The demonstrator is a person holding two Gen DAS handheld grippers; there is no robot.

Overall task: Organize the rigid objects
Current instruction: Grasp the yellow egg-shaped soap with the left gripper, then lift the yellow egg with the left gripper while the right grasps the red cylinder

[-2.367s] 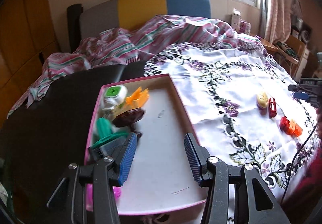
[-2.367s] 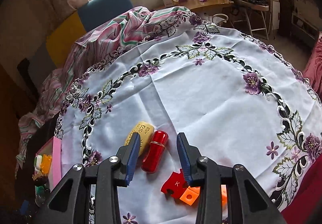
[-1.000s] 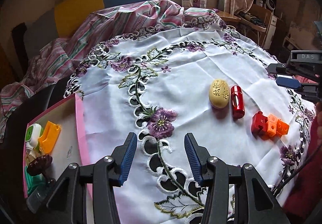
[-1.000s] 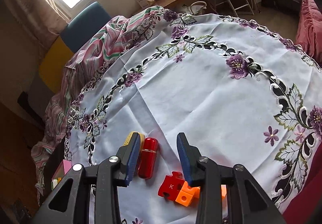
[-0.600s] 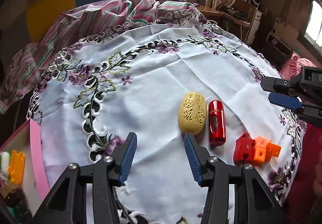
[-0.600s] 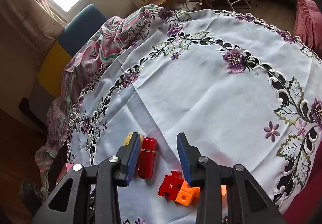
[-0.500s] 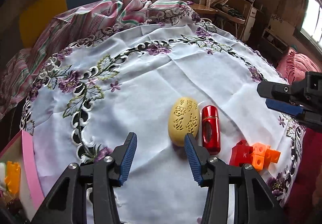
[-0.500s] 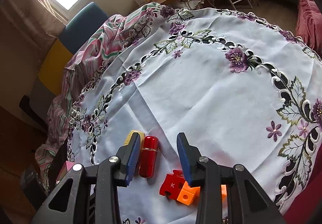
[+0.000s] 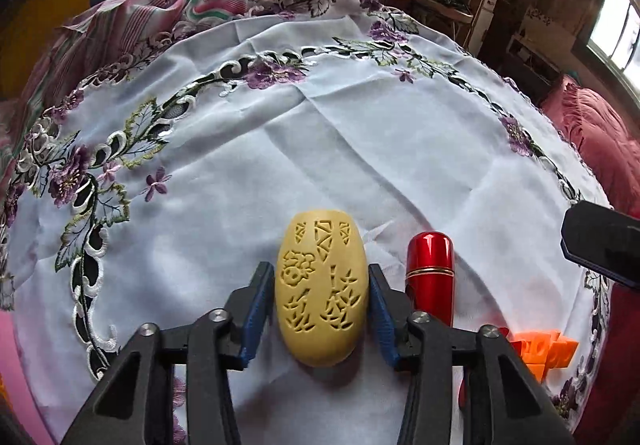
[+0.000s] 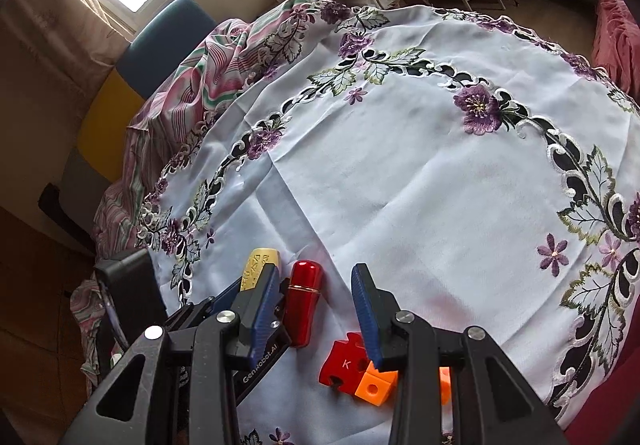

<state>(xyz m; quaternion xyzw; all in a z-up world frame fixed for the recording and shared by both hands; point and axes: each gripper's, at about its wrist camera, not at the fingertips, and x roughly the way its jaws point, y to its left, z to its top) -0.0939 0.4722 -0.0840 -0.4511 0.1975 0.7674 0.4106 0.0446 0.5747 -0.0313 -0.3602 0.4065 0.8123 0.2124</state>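
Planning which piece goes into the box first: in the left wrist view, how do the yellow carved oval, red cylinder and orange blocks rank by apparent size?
1. yellow carved oval, though nearest the camera
2. red cylinder
3. orange blocks, partly hidden, so unsure

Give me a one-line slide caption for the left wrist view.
Left gripper closing around a carved yellow oval on the embroidered tablecloth, red cylinder just beside it.

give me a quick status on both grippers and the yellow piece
Left gripper closing around yellow carved oval, jaws at its sides. Right gripper open, empty, above blocks. Red tube close beside the oval.
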